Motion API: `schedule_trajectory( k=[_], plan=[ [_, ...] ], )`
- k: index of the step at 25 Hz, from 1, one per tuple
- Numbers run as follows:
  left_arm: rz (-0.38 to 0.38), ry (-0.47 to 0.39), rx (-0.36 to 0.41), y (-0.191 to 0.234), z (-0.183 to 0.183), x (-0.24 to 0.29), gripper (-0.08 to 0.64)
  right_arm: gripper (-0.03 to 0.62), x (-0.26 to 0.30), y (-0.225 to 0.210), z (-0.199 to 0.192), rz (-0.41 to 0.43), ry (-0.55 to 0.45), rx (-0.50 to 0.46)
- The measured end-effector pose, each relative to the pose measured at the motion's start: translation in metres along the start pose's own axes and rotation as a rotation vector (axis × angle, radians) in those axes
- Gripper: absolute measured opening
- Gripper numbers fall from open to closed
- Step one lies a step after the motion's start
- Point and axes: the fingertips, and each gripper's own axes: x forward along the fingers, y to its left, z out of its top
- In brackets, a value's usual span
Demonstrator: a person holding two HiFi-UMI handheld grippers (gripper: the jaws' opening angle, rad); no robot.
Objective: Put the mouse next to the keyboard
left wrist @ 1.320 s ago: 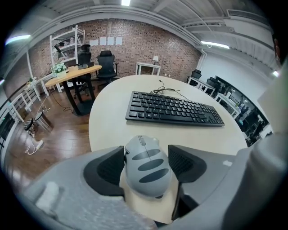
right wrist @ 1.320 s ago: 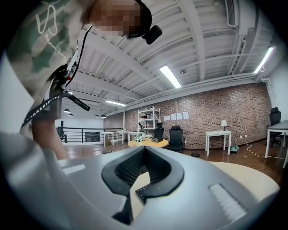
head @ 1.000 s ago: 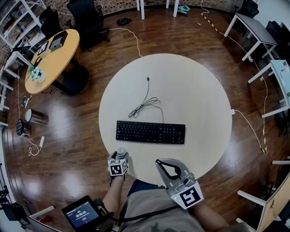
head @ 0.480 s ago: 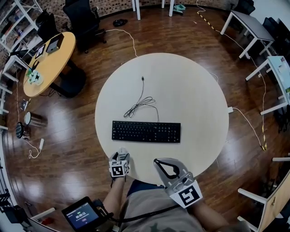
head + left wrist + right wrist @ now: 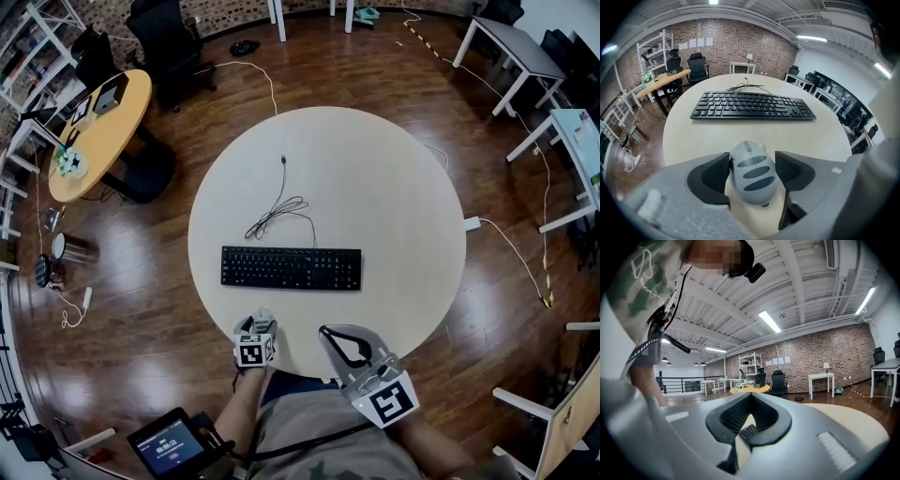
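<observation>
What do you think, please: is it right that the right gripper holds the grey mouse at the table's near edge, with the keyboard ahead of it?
Not quite: the left gripper holds the grey mouse, as the left gripper view shows; the right gripper is shut on nothing. The table edge and the keyboard ahead are right.
</observation>
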Motion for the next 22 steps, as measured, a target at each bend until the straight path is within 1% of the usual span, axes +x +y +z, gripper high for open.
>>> schedule_trajectory(
  k=[6, 11, 17, 22],
  plan=[
    [-0.015, 0.015, 0.031, -0.043, -0.009, 0.003, 0.318, 0.005, -0.033, -0.016, -0.005, -0.014, -0.010, 0.019],
    [-0.029, 0.015, 0.057, -0.079, -0.014, 0.006, 0.318, 0.005, -0.061, -0.033, -0.012, -0.049, -0.021, 0.037],
    [-0.068, 0.028, 0.121, -0.126, -0.016, 0.013, 0.318, 0.005, -0.093, -0.048, -0.012, -0.084, -0.039, 0.050],
    [-0.096, 0.045, 0.167, -0.164, -0.019, 0.019, 0.318, 0.005, -0.119, -0.066, -0.020, -0.120, -0.050, 0.064]
  ],
)
